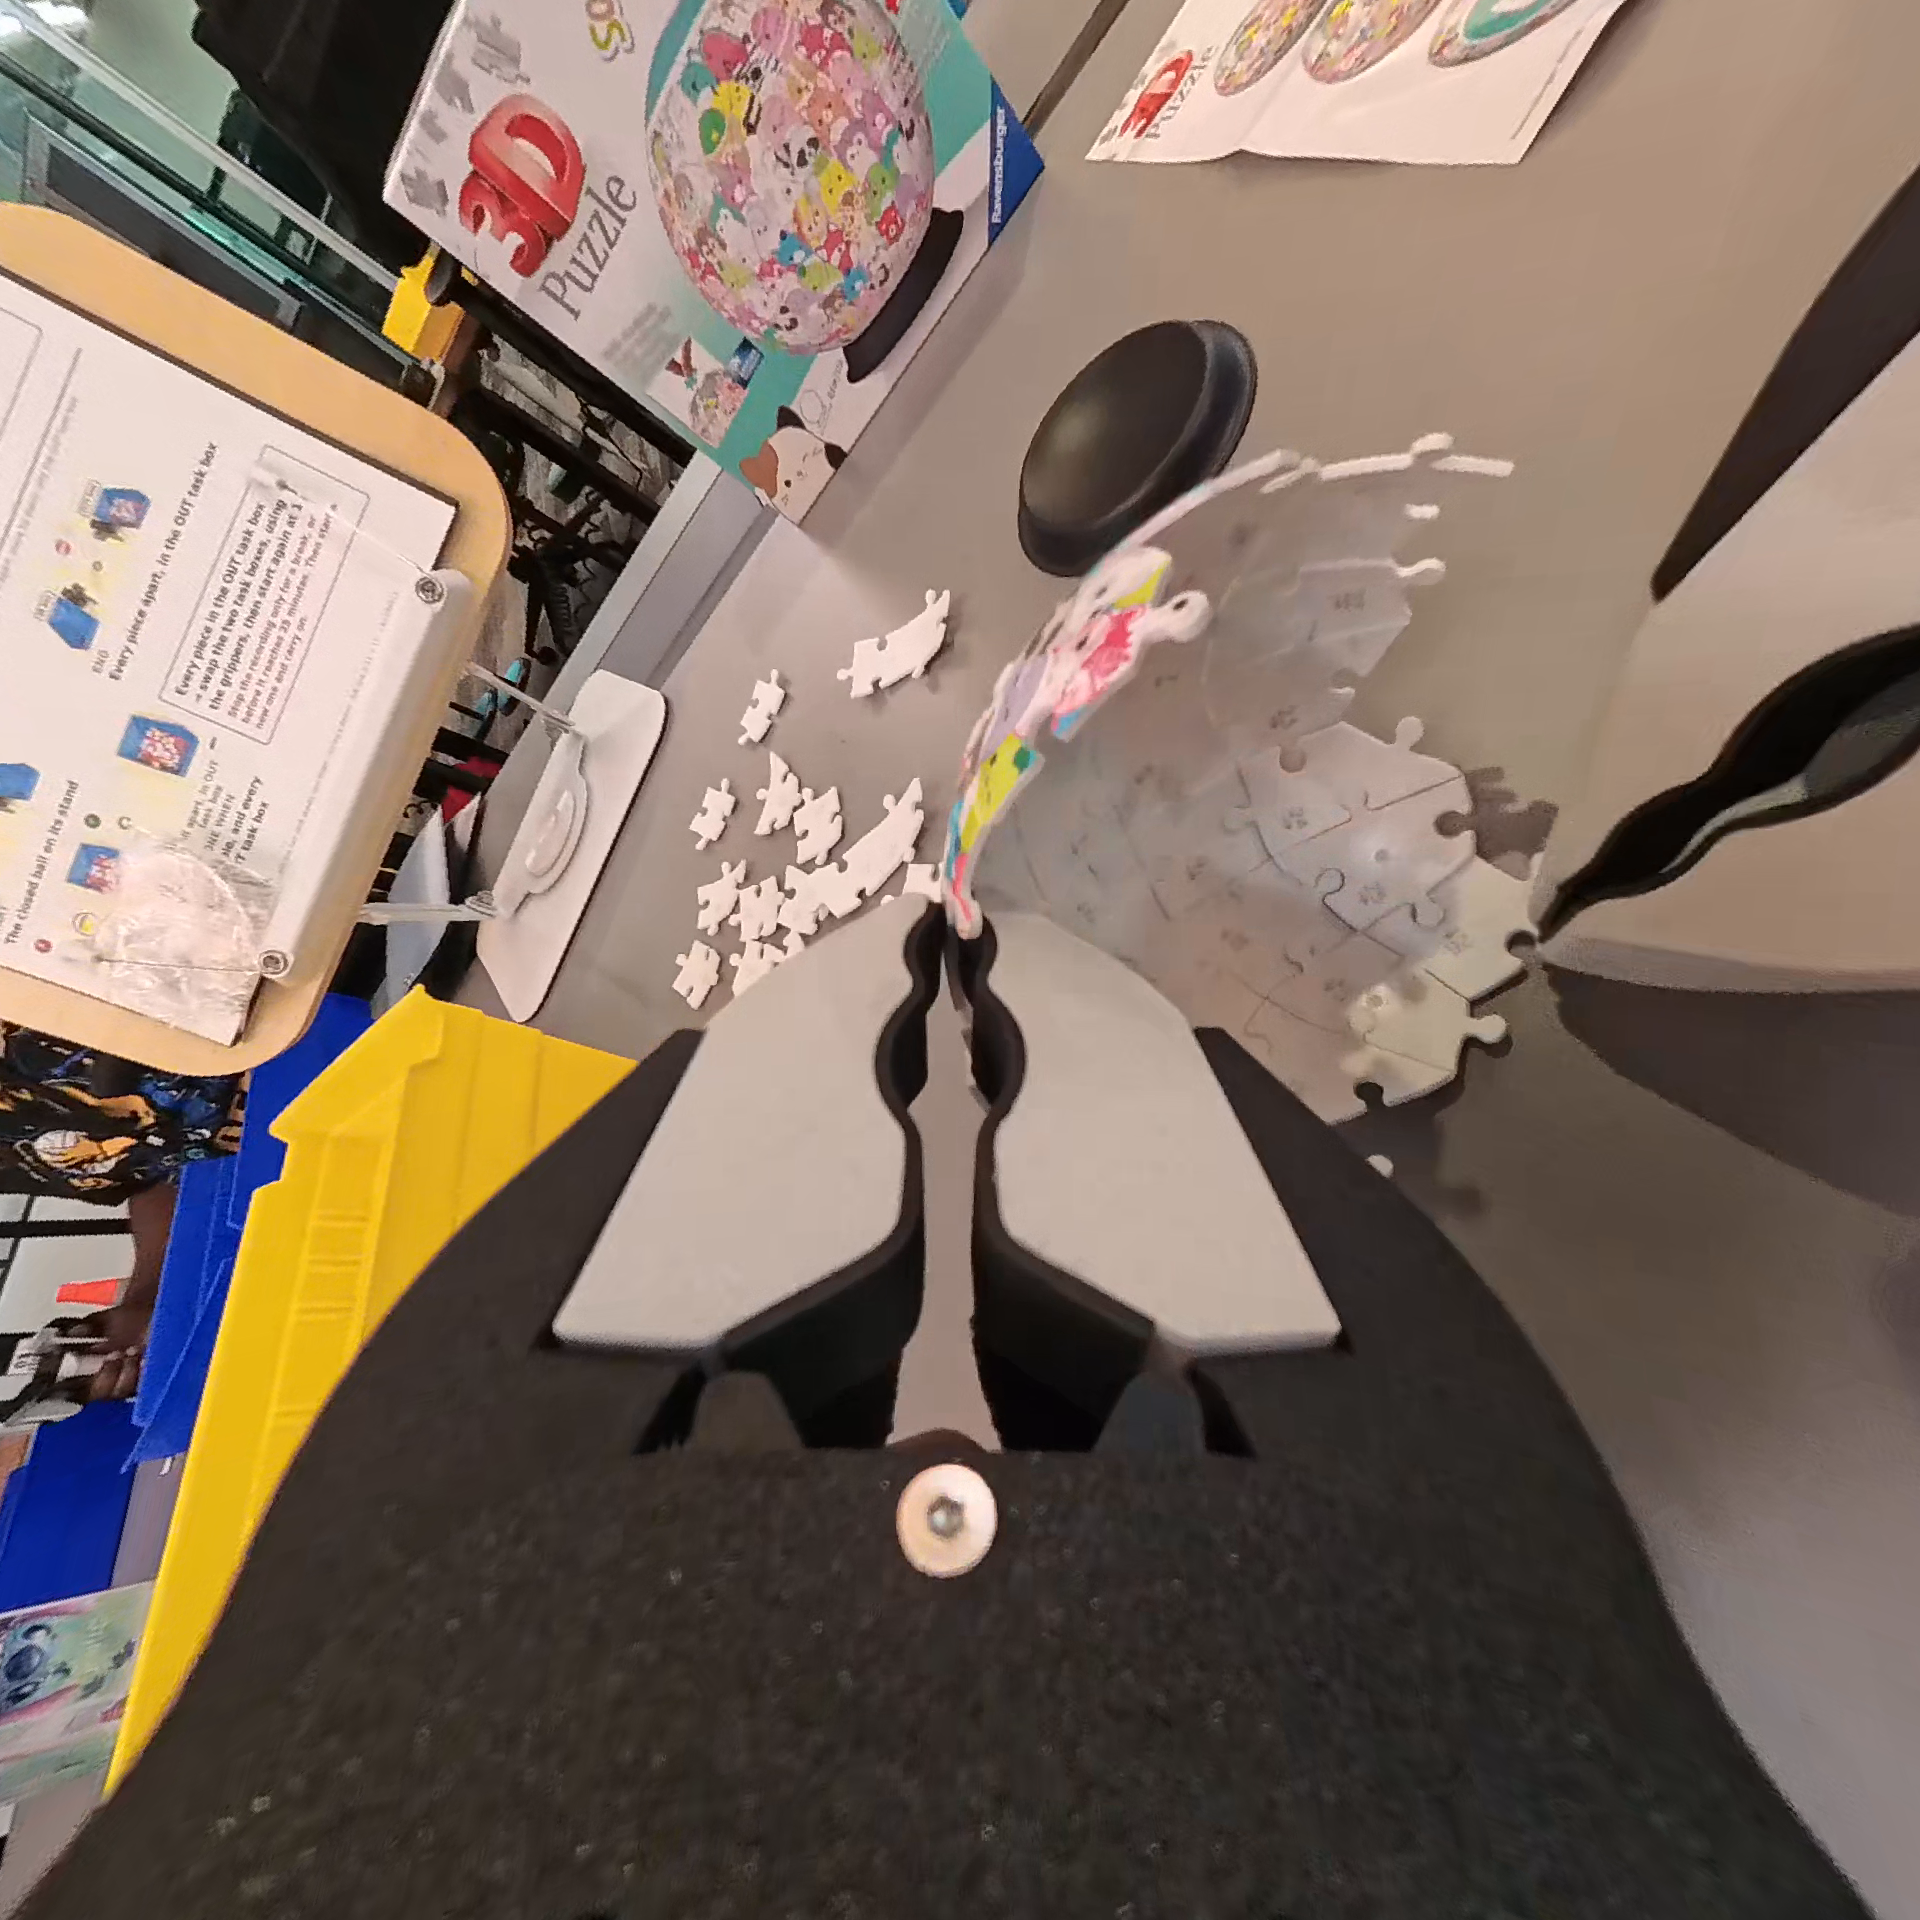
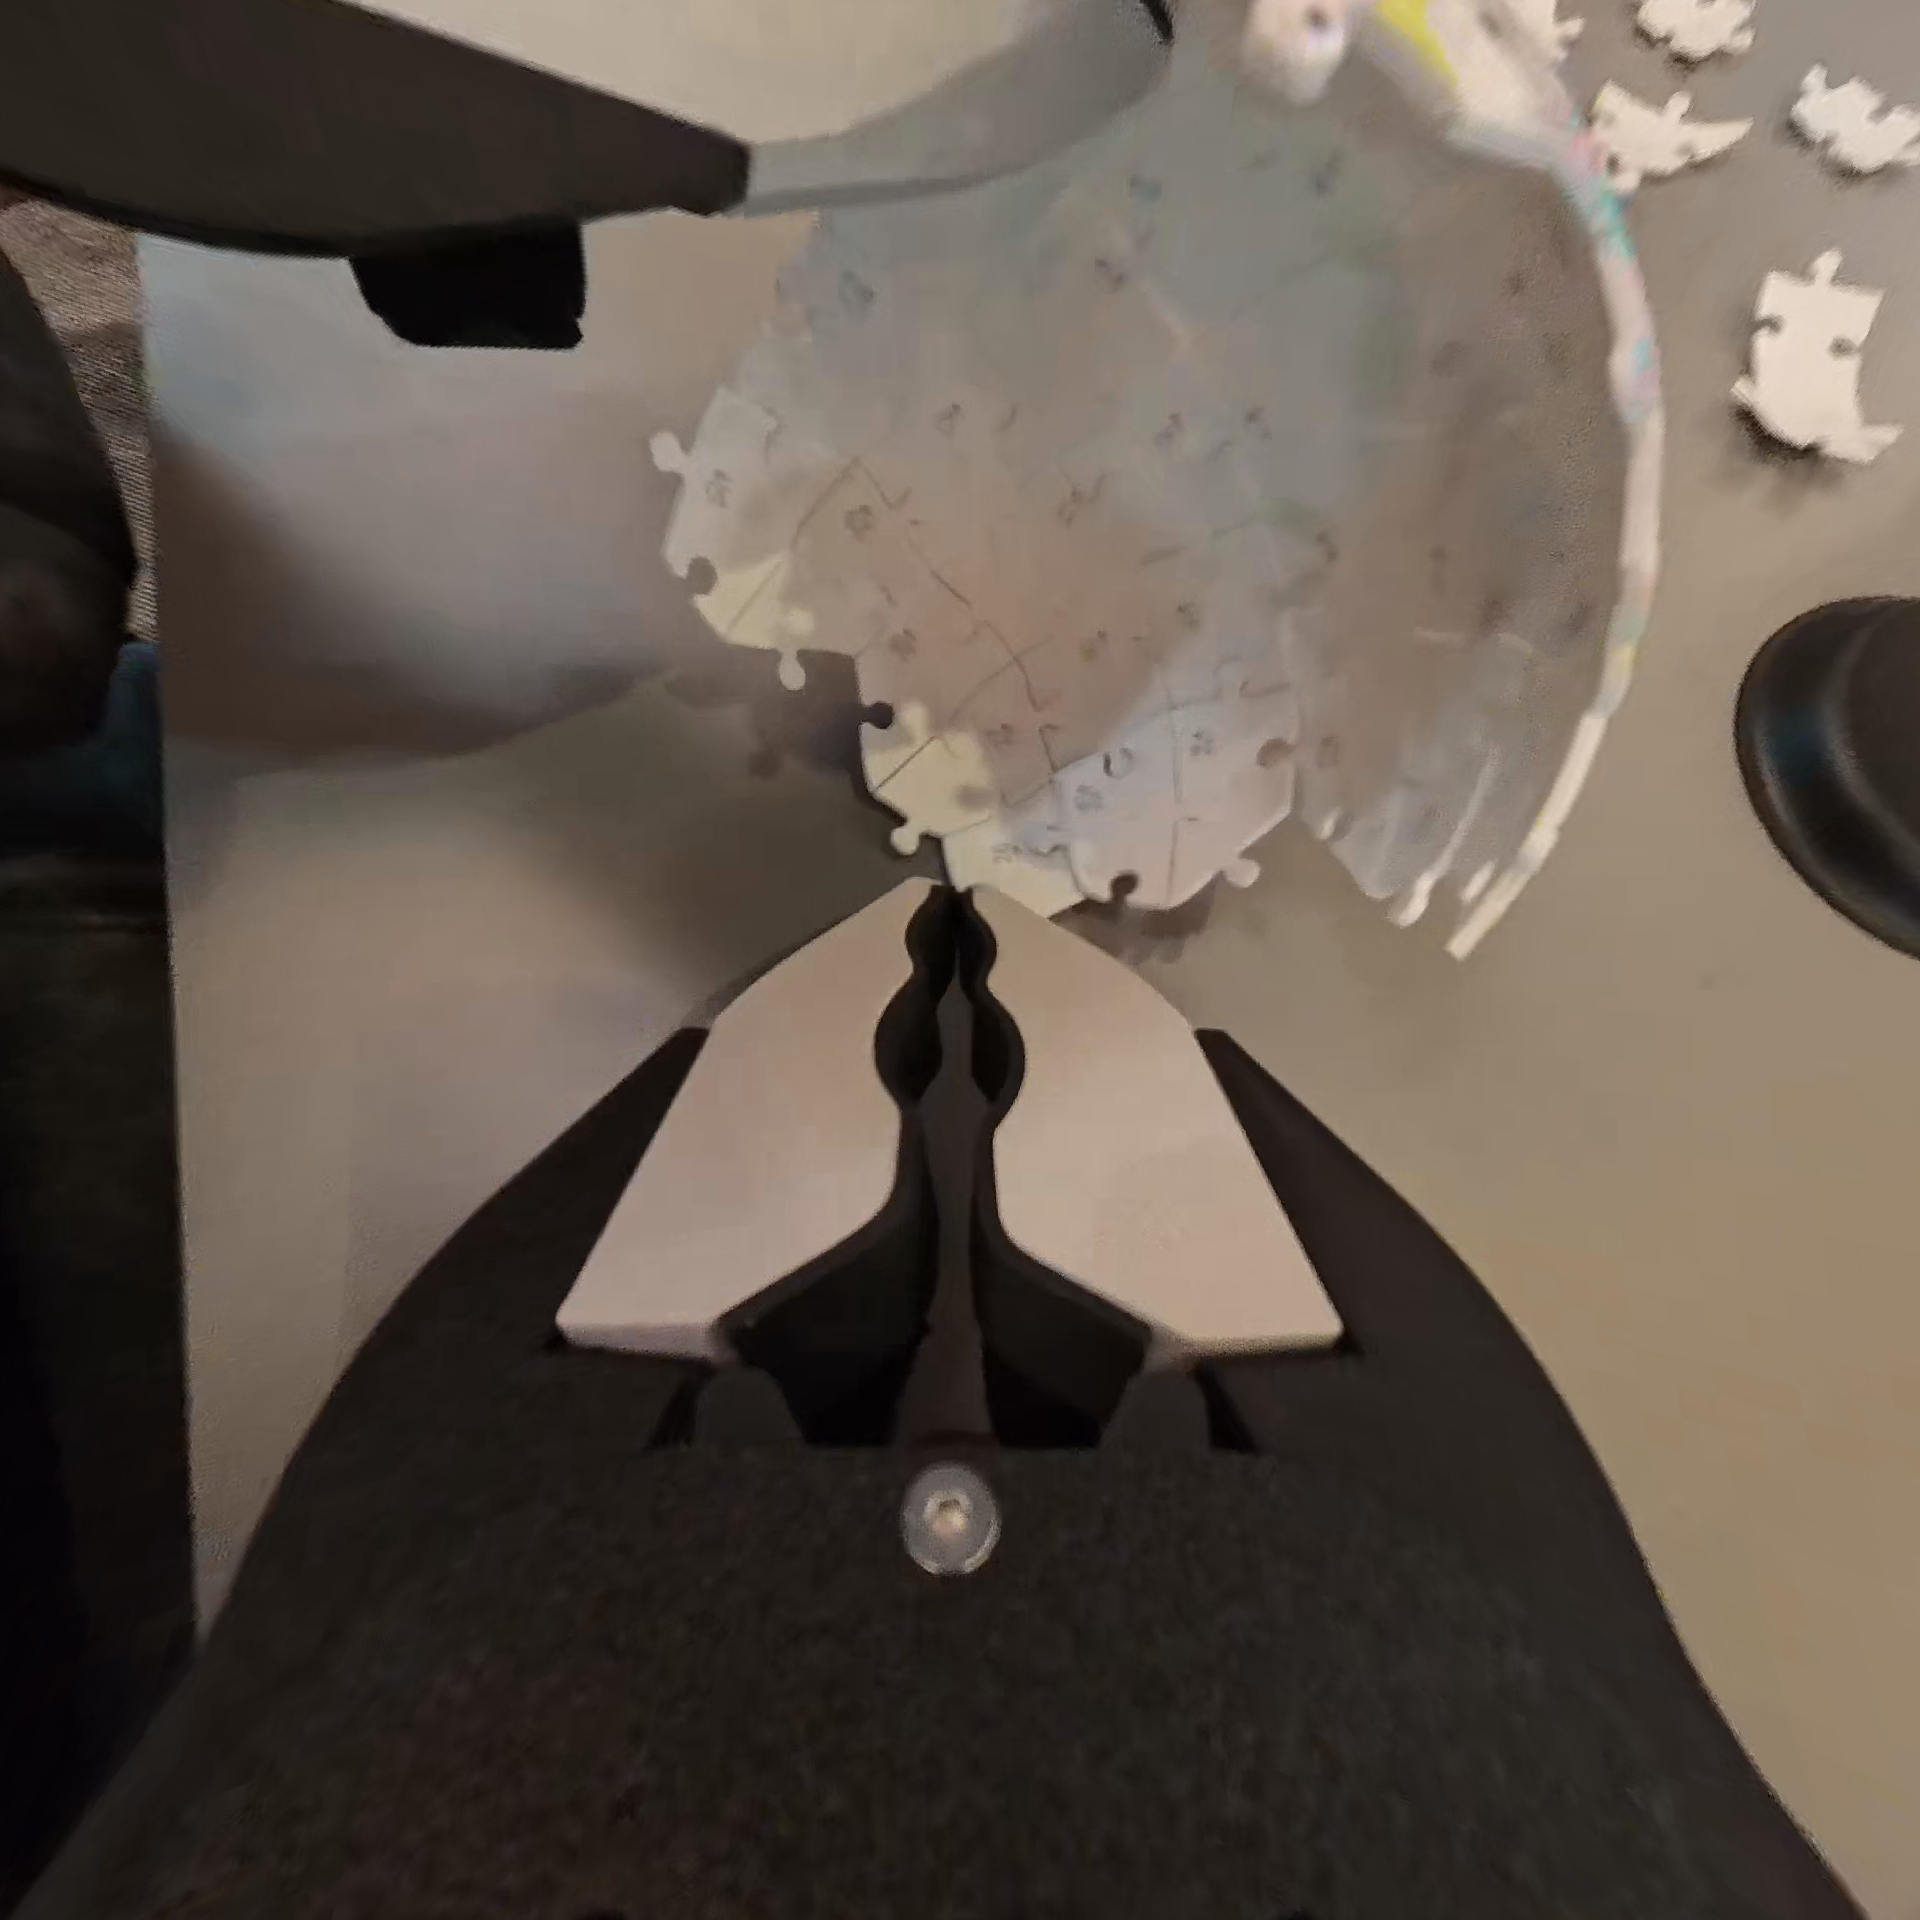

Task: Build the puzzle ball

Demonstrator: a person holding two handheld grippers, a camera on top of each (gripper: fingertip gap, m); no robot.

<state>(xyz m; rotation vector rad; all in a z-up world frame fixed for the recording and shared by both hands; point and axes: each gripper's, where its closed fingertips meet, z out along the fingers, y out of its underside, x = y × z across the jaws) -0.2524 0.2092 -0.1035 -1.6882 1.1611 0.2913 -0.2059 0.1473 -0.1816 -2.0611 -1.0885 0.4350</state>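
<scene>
Left gripper (image 1: 951, 925): you pinch the shell (image 1: 1247, 748) rim, jaws closed.
Right gripper (image 2: 951, 902): closed on the opposite edge.
Advice: hold gently; avoid flexing seams.

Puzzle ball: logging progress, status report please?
Both grippers, left and right, shut on the half-built shell rim. Loose pieces, black stand beyond. Nothing blocking.
</scene>
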